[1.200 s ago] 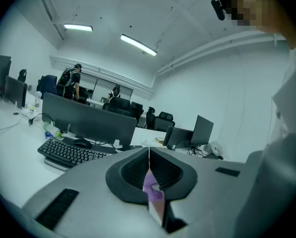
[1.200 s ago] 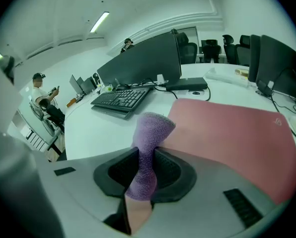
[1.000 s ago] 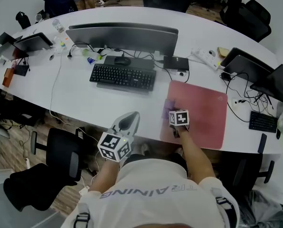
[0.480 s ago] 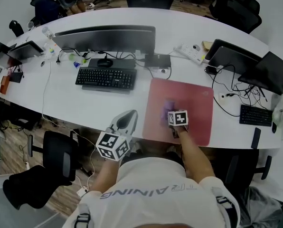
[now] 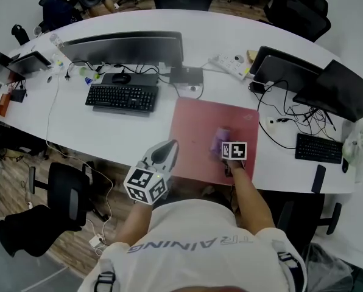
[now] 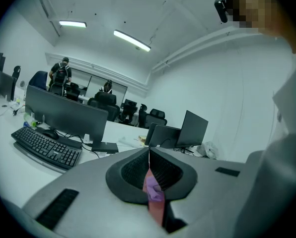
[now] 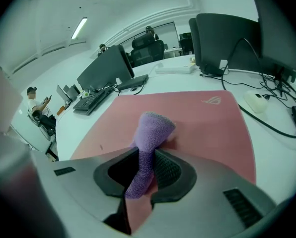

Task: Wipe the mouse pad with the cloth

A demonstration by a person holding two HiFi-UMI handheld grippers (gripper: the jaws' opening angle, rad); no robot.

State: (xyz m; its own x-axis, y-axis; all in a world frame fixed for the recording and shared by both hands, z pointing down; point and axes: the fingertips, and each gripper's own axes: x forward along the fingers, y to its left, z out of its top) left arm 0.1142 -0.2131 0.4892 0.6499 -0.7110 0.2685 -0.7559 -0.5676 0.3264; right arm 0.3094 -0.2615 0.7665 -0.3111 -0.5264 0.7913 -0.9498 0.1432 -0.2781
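Fuzzy cloth (image 7: 150, 133); smooth, matt mouse pad (image 7: 197, 118).

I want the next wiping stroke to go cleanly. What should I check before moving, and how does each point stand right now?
1. Cloth clamped in the right gripper jaws: ok.
2. Cloth over the mouse pad, not off its edge: ok.
3. Cloth pressed firmly onto the pad: cannot tell.
4. Pad surface free of other things: ok.
5. Left gripper out of the stroke's way, held off the pad's near left corner with its jaws together: ok.
6. White device and its cable on the desk to the right, off the pad: ok.
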